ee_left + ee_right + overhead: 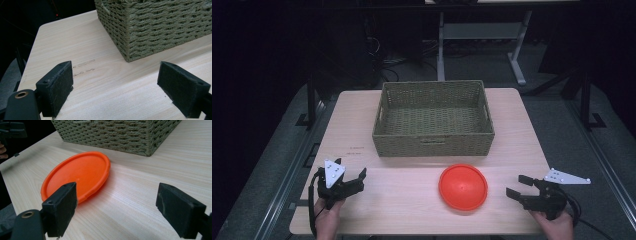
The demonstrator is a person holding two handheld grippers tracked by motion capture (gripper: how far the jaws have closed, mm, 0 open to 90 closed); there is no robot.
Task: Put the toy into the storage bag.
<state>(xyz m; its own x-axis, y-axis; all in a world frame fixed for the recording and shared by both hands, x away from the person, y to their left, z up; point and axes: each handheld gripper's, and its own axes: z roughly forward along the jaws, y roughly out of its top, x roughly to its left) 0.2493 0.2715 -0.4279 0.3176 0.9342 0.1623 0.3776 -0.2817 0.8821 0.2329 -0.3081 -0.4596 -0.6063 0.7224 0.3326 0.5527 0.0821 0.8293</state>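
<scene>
A round orange plate (463, 187) lies flat on the light wooden table (402, 200), just in front of an empty woven basket (432, 142). My left gripper (350, 167) hovers near the table's front left, open and holding nothing. In the left gripper view, the left gripper (115, 72) points toward the basket's near corner (155, 25). My right gripper (515, 185) is open to the right of the plate, apart from it. The right gripper view has the plate (77, 173) beyond the left jaw of the right gripper (117, 190), with the basket (117, 132) behind.
The table's front edge lies close under both hands. Dark floor, metal frame rails and another table's legs (517, 60) surround the table. Faint printed marks (83, 67) sit on the wood left of the basket. The other gripper (12, 130) appears far off in the right gripper view.
</scene>
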